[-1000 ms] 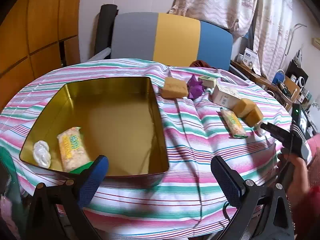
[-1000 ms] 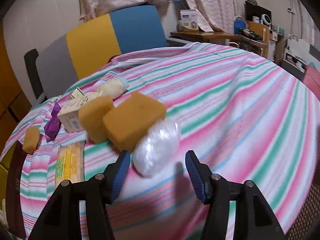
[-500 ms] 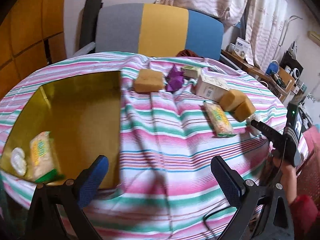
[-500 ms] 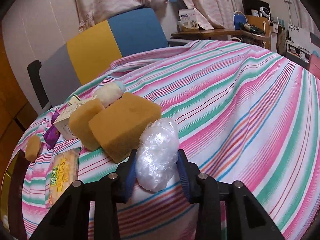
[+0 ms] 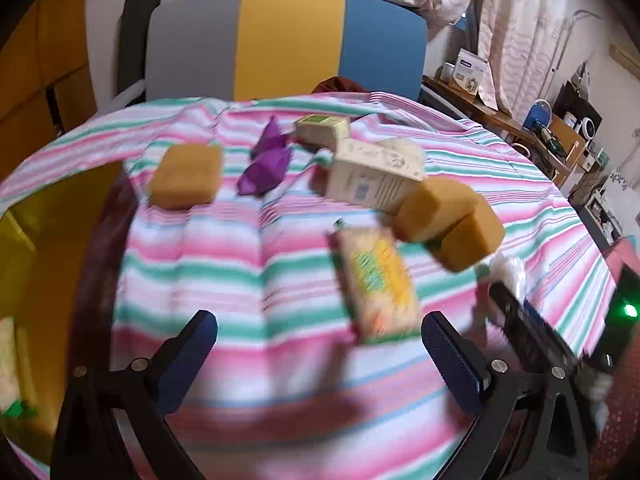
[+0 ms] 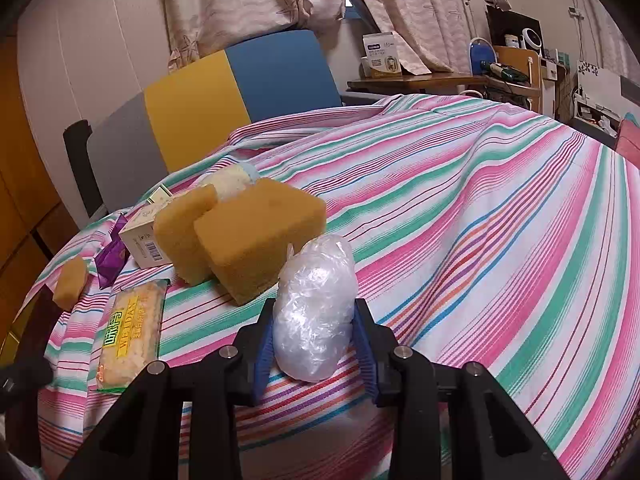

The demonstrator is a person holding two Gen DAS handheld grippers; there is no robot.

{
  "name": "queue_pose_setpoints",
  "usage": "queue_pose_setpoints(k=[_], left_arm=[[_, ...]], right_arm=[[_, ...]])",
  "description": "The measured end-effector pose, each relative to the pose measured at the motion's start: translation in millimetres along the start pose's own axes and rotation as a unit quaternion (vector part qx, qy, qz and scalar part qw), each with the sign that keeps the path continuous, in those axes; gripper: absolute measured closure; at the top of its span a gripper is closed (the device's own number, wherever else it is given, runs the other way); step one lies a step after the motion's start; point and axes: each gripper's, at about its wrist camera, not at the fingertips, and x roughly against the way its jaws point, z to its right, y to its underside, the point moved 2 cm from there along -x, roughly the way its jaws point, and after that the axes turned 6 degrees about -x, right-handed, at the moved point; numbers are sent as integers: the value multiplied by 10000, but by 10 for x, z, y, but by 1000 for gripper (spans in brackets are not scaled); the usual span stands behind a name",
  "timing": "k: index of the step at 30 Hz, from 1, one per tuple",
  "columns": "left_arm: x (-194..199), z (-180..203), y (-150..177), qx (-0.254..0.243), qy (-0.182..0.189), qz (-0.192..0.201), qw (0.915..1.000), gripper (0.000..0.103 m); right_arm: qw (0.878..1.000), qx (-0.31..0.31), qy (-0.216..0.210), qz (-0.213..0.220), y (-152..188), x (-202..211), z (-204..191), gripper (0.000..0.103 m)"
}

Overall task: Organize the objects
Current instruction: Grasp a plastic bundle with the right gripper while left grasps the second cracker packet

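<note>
My right gripper [image 6: 316, 344] is shut on a clear plastic-wrapped bundle [image 6: 318, 308] and holds it just above the striped cloth, next to two brown sponges [image 6: 256, 240]. The bundle also shows in the left wrist view [image 5: 508, 272]. My left gripper [image 5: 320, 348] is open and empty, over the cloth in front of a yellow snack packet [image 5: 376, 284]. A white carton [image 5: 376, 180], a purple wrapper [image 5: 268, 164], a small box [image 5: 322, 130] and a third sponge [image 5: 186, 176] lie further back. The gold tin [image 5: 36, 264] is at the left.
A grey, yellow and blue chair back [image 5: 288, 40] stands behind the round table. A cluttered desk [image 6: 440, 76] and shelves are at the right. The right gripper's body [image 5: 536, 332] is close to my left gripper's right finger.
My right gripper closed on the plastic bundle and lifted it slightly. My left gripper swung right, away from the tin, toward the snack packet and sponges.
</note>
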Motion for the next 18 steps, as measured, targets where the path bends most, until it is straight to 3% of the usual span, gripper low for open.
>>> queue_pose_setpoints(k=[8,10,11,14,18], left_arm=[[-534,297,-143,-467,-107,-342,9983,2],[-608,282,-104,-488,-76,-374,9981,16],[-623,259,-81,-469,26,-359,9983,17],[-556,171,-25,-583,8,-99,9982,34],[-533,-11,65,-526,-42,46,9986,31]], right_arm=[[9999,-115,-59,22,1,-7,38,67],[9999,-126,-70,26,1,-7,40,67],[9999,-115,-60,28,1,-8,34,67],[9999,-112,-61,27,4,-8,39,67],[9999,-109,-53,26,5,-13,39,67]])
